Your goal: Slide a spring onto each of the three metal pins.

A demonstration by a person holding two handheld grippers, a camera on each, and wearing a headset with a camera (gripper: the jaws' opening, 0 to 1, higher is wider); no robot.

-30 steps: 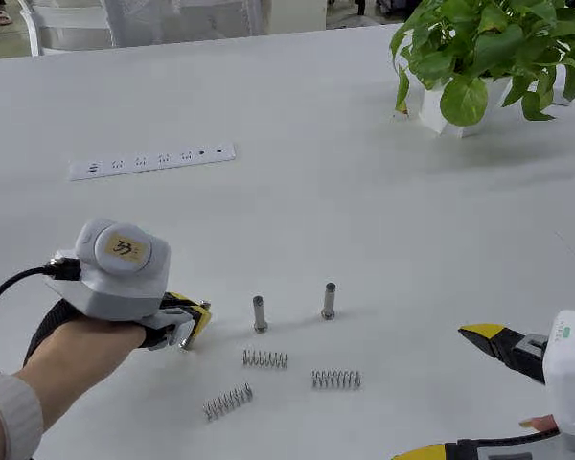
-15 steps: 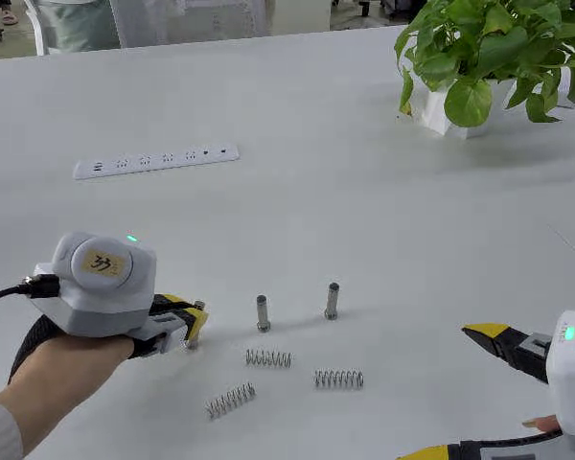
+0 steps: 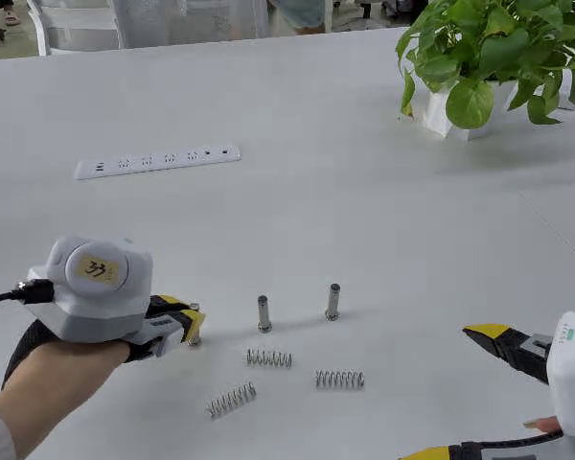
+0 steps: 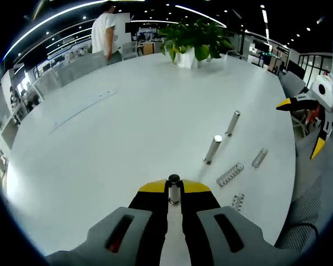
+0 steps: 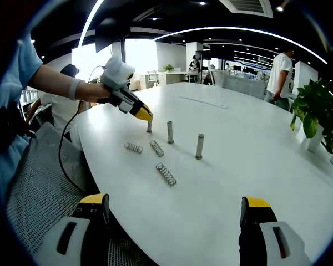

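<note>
My left gripper [image 3: 186,324] is shut on a short metal pin [image 4: 173,188] that stands upright at the table surface, left of the others [image 5: 149,126]. Two more pins stand free on the white table: the middle pin [image 3: 264,313] and the right pin [image 3: 333,301]. Three springs lie flat in front of them: one [image 3: 268,358] just below the middle pin, one [image 3: 339,379] to the right, one [image 3: 231,400] nearest me. My right gripper [image 3: 465,398] hovers at the lower right, open and with nothing between its yellow-tipped jaws [image 5: 175,205].
A white power strip [image 3: 157,160] lies at the far left of the table. A potted green plant [image 3: 489,53] stands at the far right corner. A person [image 5: 278,75] stands beyond the table, near chairs.
The left gripper has turned a little and the pin in it has gone from tilted to upright. The right gripper, free pins and springs stay put.
</note>
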